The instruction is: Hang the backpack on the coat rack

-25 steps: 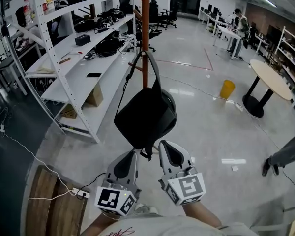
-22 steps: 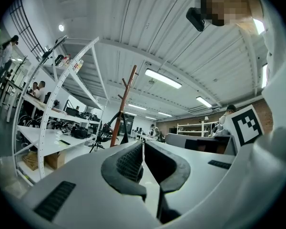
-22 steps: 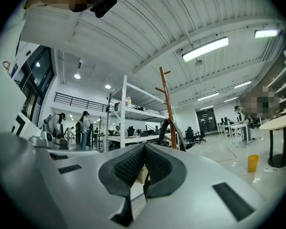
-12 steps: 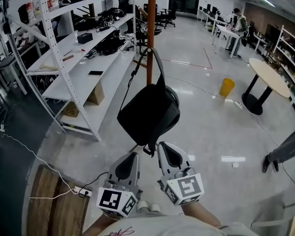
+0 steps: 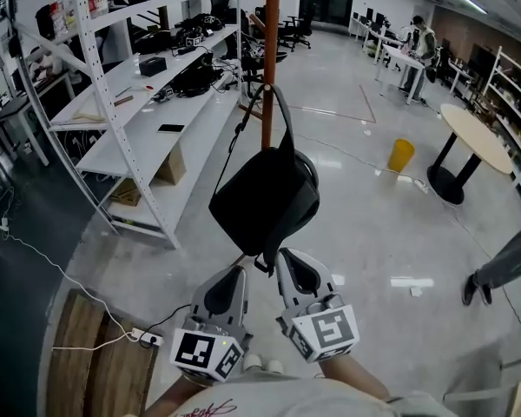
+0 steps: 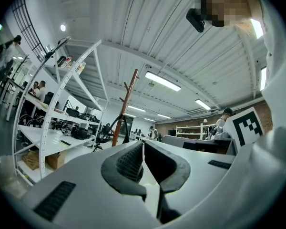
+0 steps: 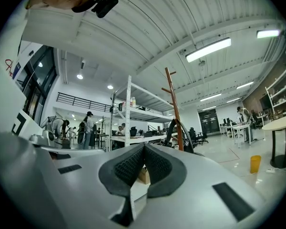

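Backpack (image 5: 265, 200) hangs from the rack (image 5: 270, 59) at 12 o'clock; left gripper (image 5: 234, 274) and right gripper (image 5: 288, 261), at 6, jaws together and empty, should back off without nudging it.

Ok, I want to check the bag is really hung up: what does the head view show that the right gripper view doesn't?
Only the head view shows the backpack whole, hanging by its strap from the coat rack, with the left gripper and right gripper below it. Only the right gripper view shows that gripper's jaws together on nothing, and the ceiling lights. Both show the rack pole, the strap, the white shelving and the yellow bin.
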The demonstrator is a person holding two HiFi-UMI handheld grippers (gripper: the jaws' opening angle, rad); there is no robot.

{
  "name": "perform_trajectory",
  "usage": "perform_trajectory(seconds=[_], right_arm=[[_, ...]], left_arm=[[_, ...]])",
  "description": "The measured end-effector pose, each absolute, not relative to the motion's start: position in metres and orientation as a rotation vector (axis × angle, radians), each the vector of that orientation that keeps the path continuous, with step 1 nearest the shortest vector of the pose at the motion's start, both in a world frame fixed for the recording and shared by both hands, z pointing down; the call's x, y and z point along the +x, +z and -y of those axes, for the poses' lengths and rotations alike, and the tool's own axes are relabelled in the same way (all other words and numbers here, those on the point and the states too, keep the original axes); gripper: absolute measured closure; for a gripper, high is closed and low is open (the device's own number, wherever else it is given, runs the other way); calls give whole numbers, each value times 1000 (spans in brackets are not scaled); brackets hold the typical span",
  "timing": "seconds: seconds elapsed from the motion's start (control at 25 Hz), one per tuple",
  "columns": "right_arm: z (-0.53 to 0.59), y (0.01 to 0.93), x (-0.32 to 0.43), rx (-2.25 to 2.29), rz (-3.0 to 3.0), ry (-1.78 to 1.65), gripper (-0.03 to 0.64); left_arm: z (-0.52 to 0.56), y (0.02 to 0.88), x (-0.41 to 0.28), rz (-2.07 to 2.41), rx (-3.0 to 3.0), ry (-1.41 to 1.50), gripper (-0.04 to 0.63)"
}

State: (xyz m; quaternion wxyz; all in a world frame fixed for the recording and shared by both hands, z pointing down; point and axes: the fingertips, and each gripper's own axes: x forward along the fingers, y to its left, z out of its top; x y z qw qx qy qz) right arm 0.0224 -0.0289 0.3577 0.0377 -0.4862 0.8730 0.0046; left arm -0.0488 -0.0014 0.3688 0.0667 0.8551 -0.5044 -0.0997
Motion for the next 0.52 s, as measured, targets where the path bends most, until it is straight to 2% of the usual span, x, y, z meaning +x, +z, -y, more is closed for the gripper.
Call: perform_trajectory(seconds=[0.52], right_arm=[[23, 359, 21, -1469, -2692, 36, 598]], left_arm=[[-4, 371, -46, 1531, 2577, -310, 571]])
